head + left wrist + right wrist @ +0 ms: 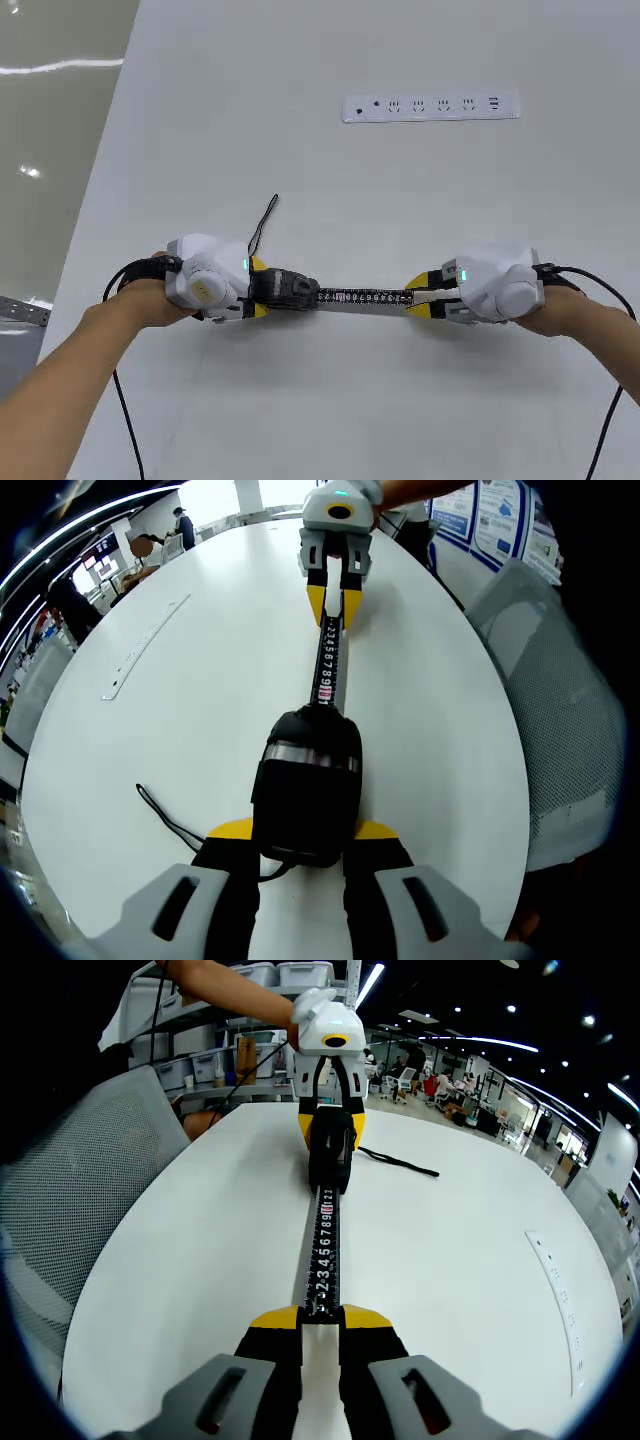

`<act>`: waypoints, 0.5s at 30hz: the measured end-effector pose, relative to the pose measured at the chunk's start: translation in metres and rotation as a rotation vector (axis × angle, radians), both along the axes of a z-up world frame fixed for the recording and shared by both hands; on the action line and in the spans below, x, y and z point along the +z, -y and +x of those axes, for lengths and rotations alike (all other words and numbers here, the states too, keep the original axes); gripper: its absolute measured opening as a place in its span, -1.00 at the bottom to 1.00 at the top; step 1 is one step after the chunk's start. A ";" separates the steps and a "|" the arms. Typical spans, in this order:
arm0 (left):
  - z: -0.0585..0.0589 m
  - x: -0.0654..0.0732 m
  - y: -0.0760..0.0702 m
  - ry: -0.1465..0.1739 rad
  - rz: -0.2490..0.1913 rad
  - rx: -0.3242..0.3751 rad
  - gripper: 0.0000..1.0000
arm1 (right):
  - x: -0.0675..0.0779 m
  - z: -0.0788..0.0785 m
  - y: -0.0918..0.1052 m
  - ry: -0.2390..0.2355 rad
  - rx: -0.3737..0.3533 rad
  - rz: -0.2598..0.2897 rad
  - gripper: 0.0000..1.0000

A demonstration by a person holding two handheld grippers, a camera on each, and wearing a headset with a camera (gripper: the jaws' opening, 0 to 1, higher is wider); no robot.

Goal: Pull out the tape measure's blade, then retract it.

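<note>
A black tape measure case [284, 288] [305, 785] [331, 1150] lies on the white table, and my left gripper [256, 288] [300, 845] is shut on it. Its blade [363, 297] [328, 665] [322, 1260], printed with numbers, runs a short way out to the right. My right gripper [418, 294] [320, 1322] is shut on the blade's end. In the left gripper view the right gripper [336, 580] faces me at the far end of the blade. The left gripper [325, 1110] is seen the same way in the right gripper view. A thin black wrist cord [263, 222] [397, 1164] trails from the case.
A white power strip [431, 106] lies flat at the back of the table [330, 400]. The table's left edge borders a shiny floor [50, 120]. Grey mesh chairs [560, 710] [70, 1210] stand beside the table. Black cables [122, 400] hang from both grippers.
</note>
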State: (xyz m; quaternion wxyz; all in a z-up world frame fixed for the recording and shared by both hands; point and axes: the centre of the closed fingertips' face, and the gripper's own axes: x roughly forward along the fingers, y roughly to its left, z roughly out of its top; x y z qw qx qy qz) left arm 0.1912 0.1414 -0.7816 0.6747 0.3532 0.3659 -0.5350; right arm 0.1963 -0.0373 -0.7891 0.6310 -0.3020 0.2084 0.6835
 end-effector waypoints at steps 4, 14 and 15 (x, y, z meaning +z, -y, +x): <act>0.001 -0.003 -0.001 0.000 -0.001 0.000 -0.47 | 0.000 0.000 0.001 -0.003 0.000 0.000 -0.77; 0.001 0.000 0.000 0.000 0.001 -0.001 -0.47 | 0.000 0.000 0.005 -0.002 0.001 -0.002 -0.77; 0.001 0.000 0.000 0.000 0.001 -0.001 -0.47 | 0.000 0.000 0.005 -0.002 0.000 -0.003 -0.77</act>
